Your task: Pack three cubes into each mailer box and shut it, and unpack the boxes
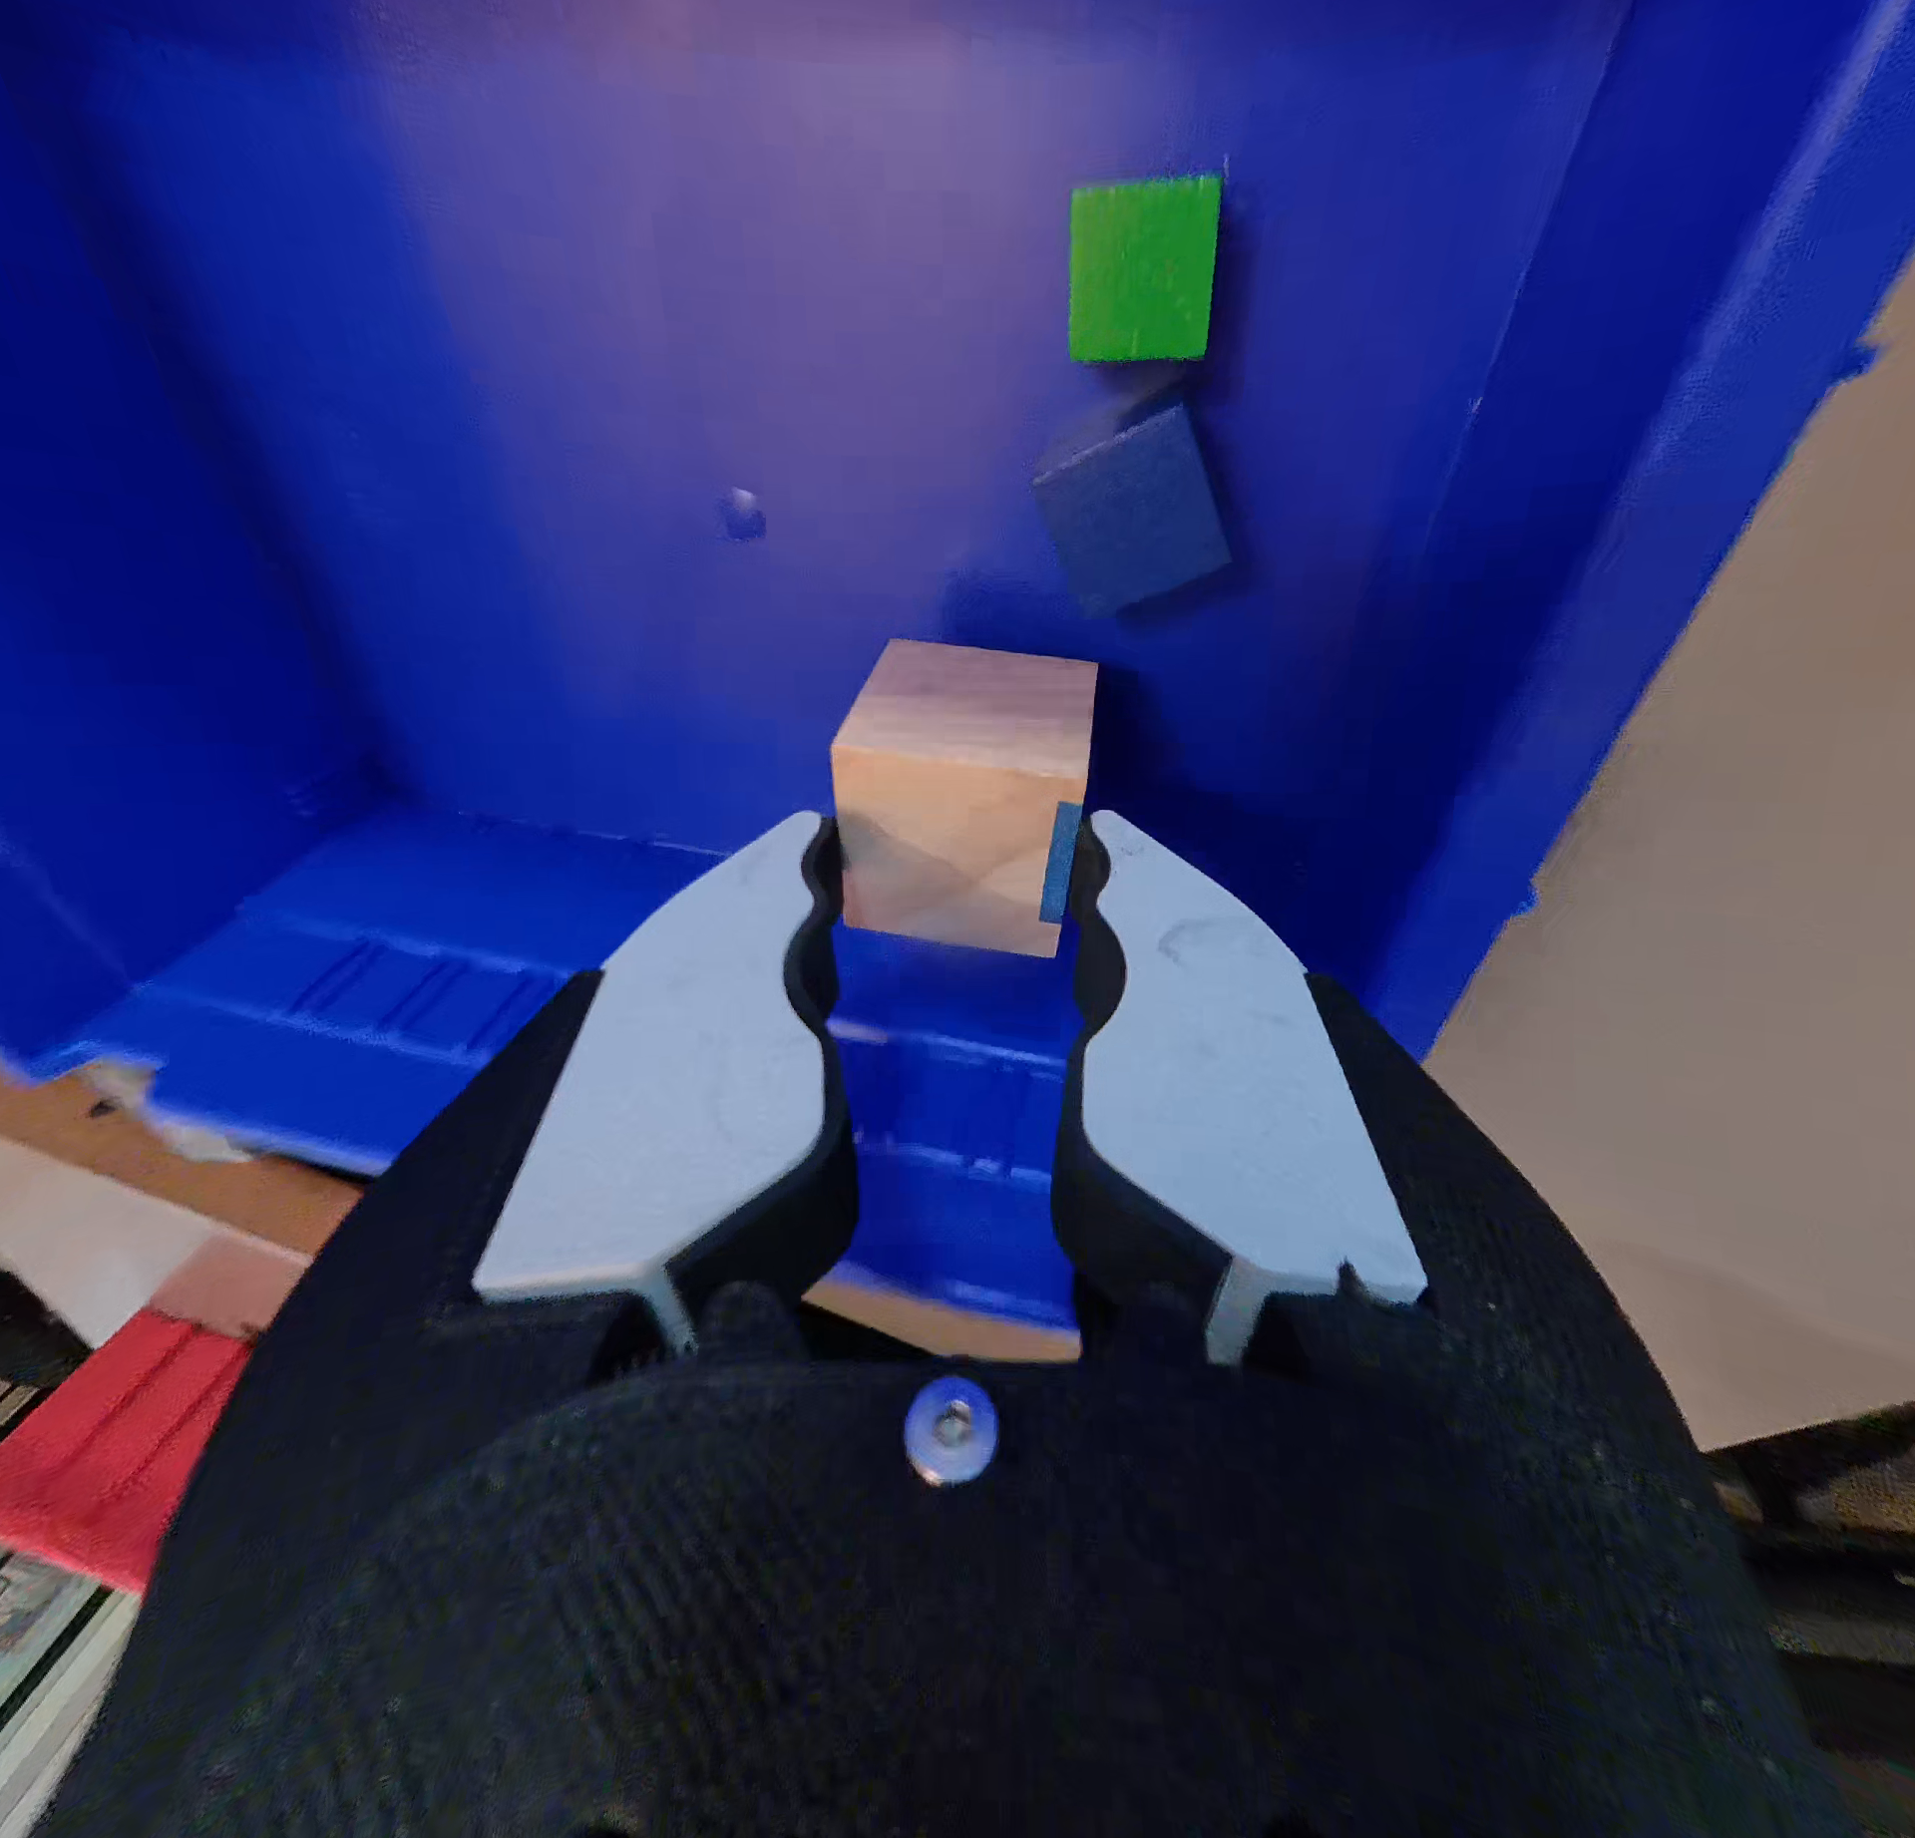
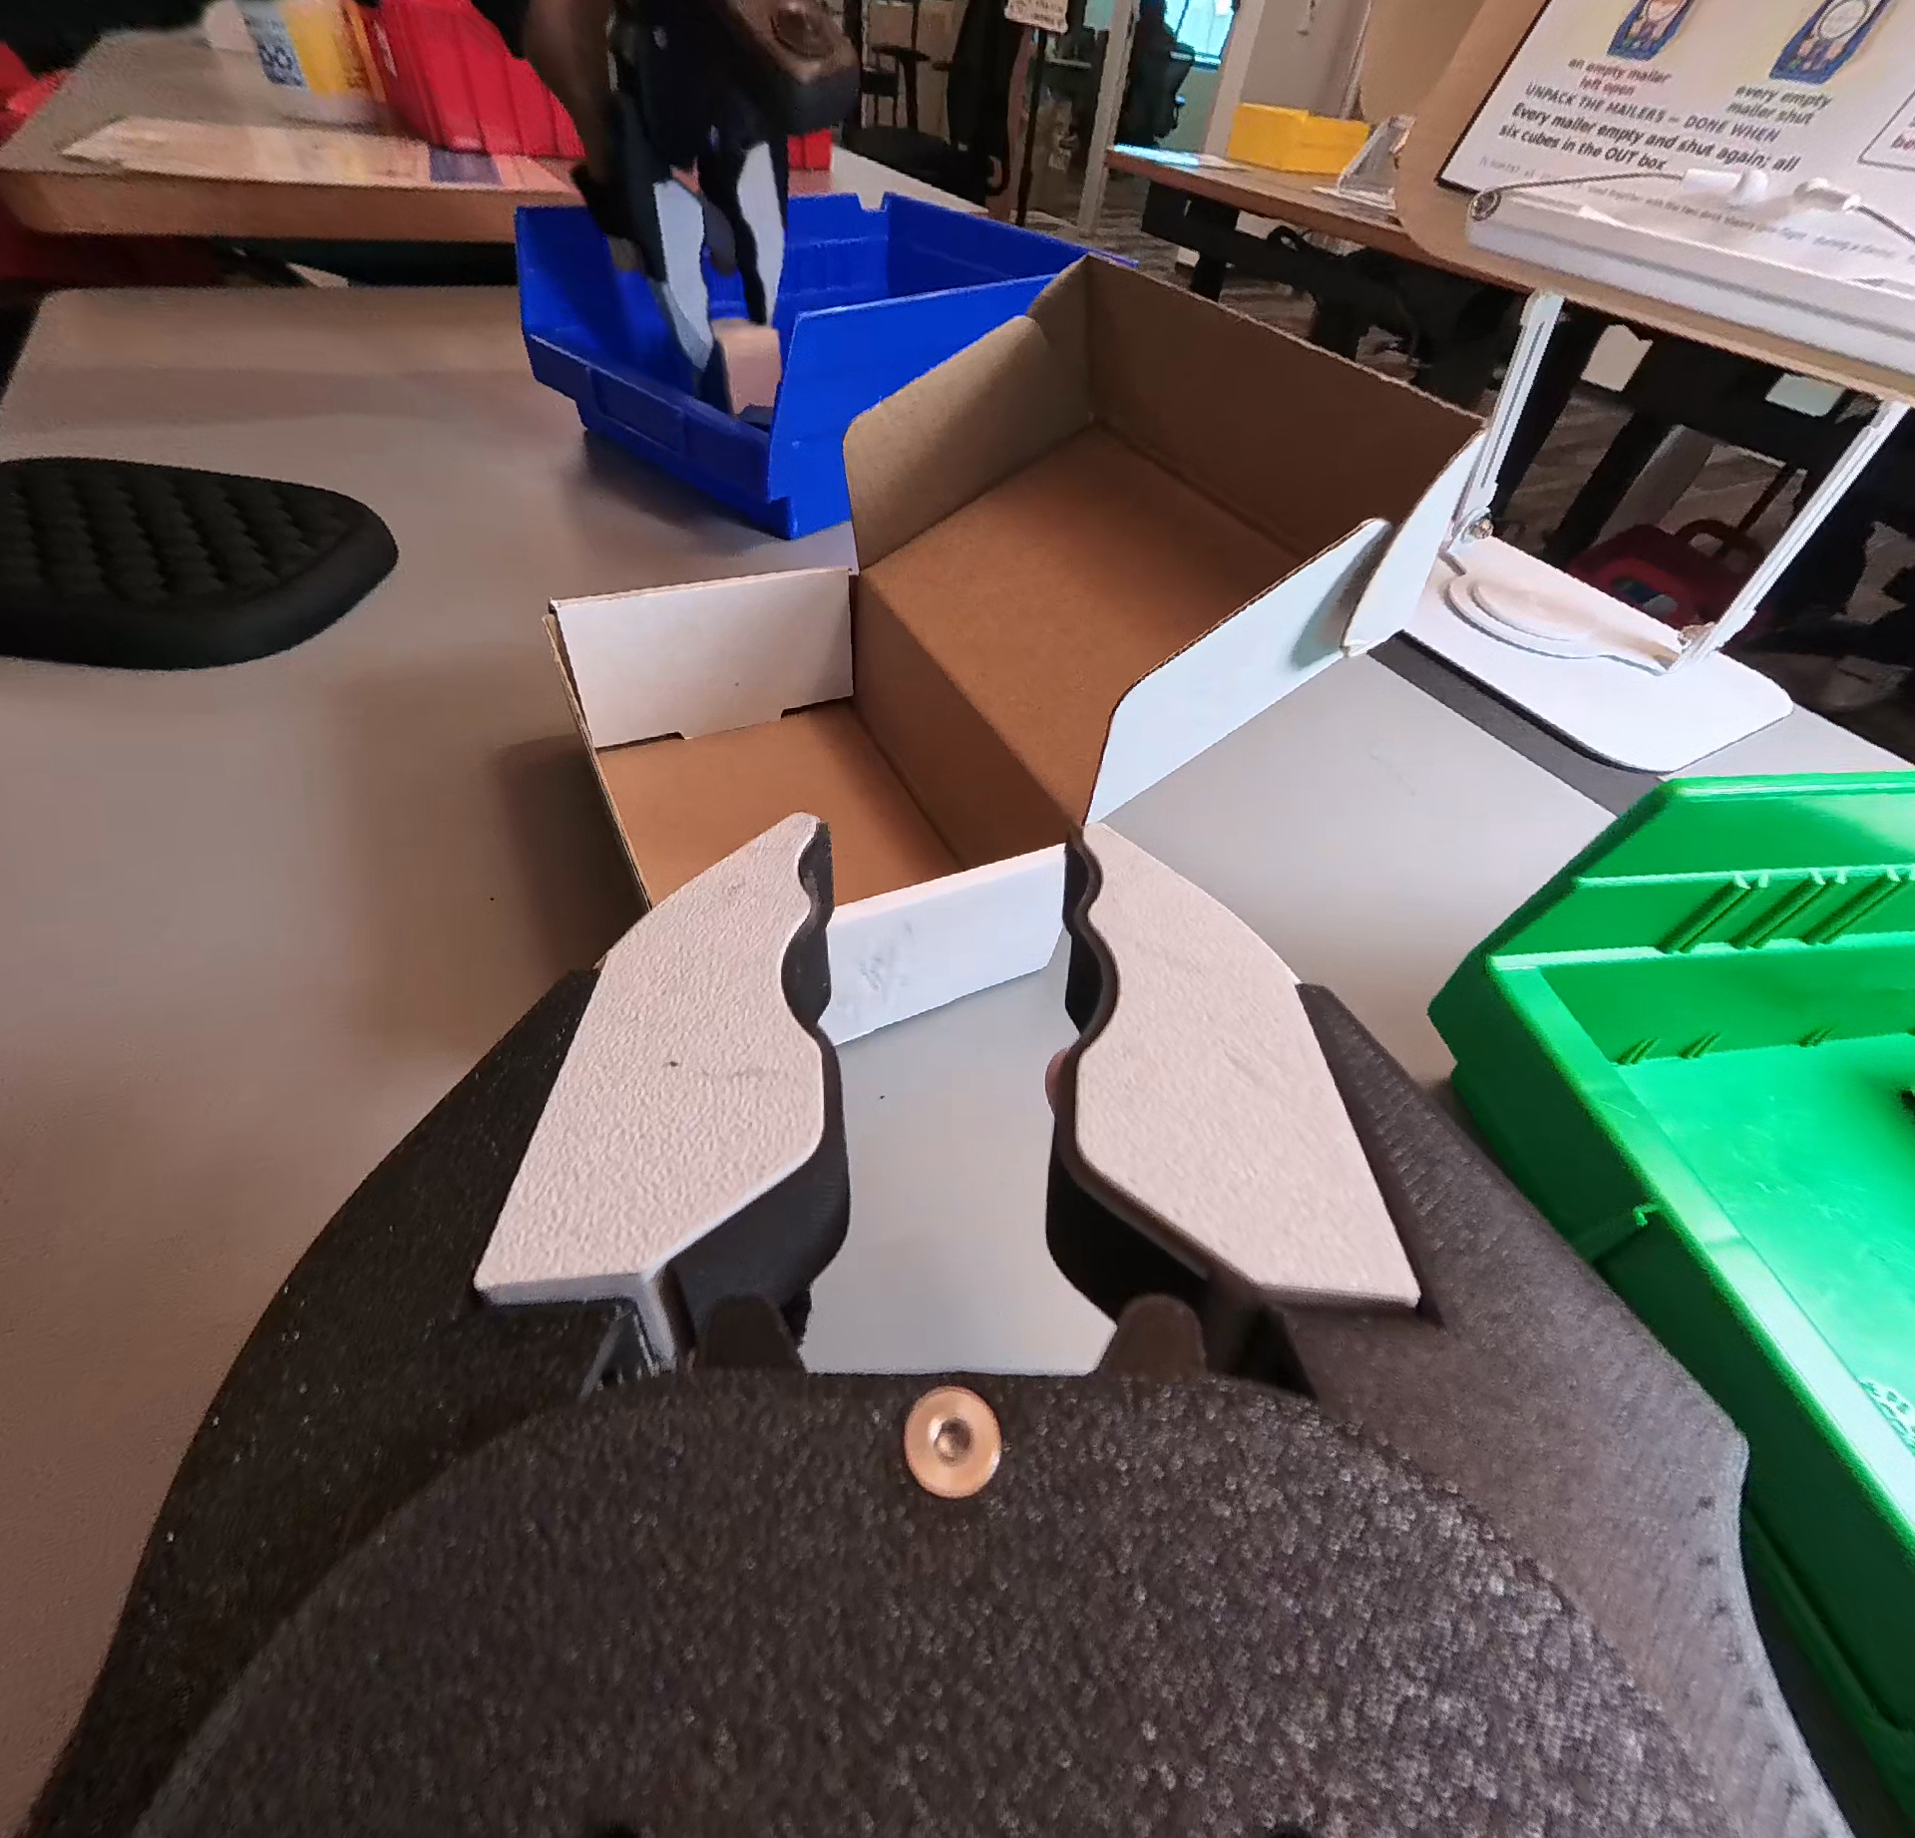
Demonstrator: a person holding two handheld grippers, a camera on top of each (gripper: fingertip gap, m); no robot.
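Note:
My left gripper point(image 1: 953, 856) is shut on a plain wooden cube point(image 1: 959, 804) and holds it above the floor of the blue bin point(image 1: 518, 389). A green cube point(image 1: 1143, 268) and a dark blue cube point(image 1: 1132, 509) lie on the bin floor beyond it. In the right wrist view the left gripper point(image 2: 725, 338) hangs over the blue bin point(image 2: 829, 338) with the wooden cube point(image 2: 751, 364) between its fingers. My right gripper point(image 2: 948, 856) is open and empty, just in front of the open white mailer box point(image 2: 725, 649), whose brown inside holds nothing I can see.
A green bin point(image 2: 1710, 1115) stands at the right. A white stand point(image 2: 1617, 649) with an instruction card stands behind the mailer. A black textured pad point(image 2: 155, 555) lies on the grey table point(image 2: 259, 908) at the left. Red bins point(image 2: 466, 68) sit on a far table. The gap from one gripper's tips to the other's is roughly 45 cm.

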